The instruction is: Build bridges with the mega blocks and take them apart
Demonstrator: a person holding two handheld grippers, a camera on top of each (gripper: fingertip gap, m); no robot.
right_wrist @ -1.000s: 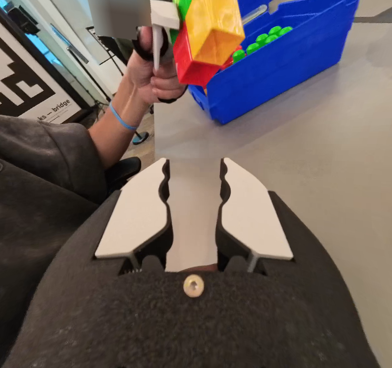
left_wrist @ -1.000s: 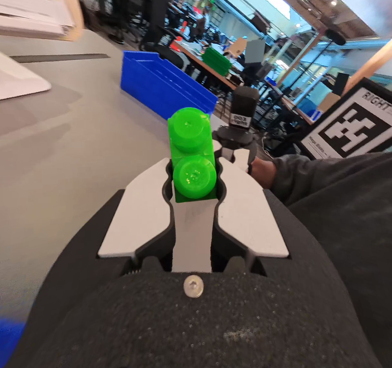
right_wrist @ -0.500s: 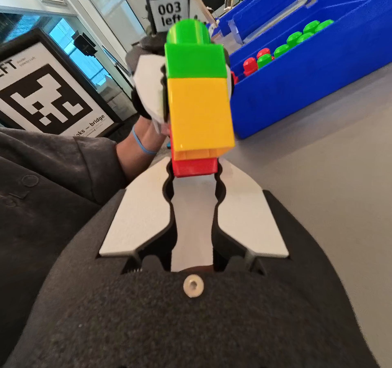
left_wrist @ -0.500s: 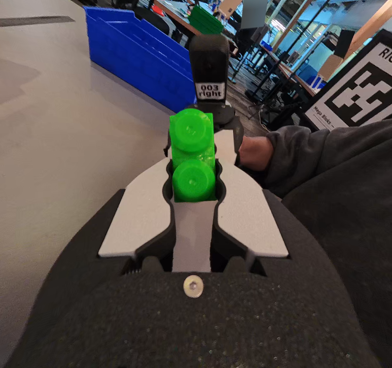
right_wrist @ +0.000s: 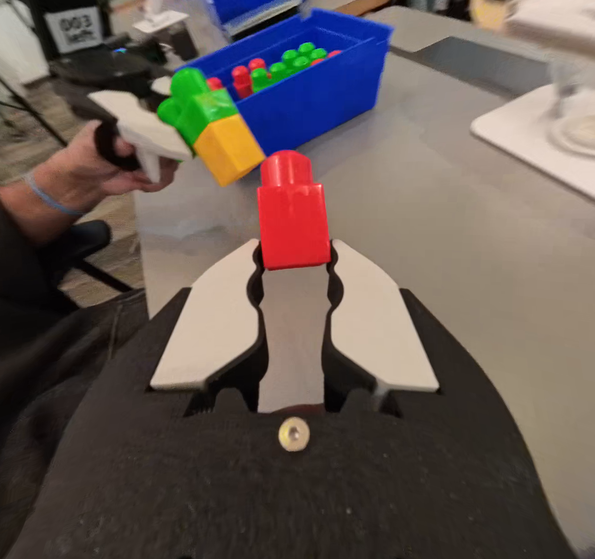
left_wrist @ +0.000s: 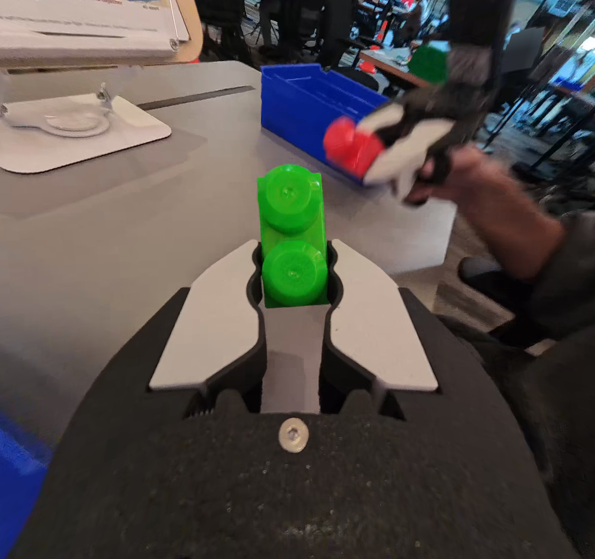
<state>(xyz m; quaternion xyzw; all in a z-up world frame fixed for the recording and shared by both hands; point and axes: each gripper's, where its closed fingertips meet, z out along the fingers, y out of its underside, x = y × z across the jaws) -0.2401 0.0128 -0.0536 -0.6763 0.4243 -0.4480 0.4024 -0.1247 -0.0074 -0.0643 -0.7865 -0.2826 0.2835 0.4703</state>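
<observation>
My left gripper (left_wrist: 293,253) is shut on a green block (left_wrist: 291,237) with two studs facing the camera. In the right wrist view that green block (right_wrist: 199,105) has a yellow block (right_wrist: 228,150) stuck under it, held in the air by the left gripper (right_wrist: 180,137). My right gripper (right_wrist: 294,250) is shut on a red one-stud block (right_wrist: 291,218), stud pointing away. The red block (left_wrist: 351,147) also shows in the left wrist view, held by the right gripper (left_wrist: 373,153) above the table's edge, apart from the green and yellow blocks.
A blue bin (right_wrist: 322,99) with several green and red blocks stands on the grey table (right_wrist: 450,253); it also shows in the left wrist view (left_wrist: 302,99). A white stand base (left_wrist: 80,131) and an instruction board (left_wrist: 87,12) sit at the far side. My right fingertips sit around 12 centimeters from my left ones.
The red block has come off the bottom of the green-yellow stack. My right gripper closed on it and pulled it away. The left gripper has swung aside with green and yellow.
</observation>
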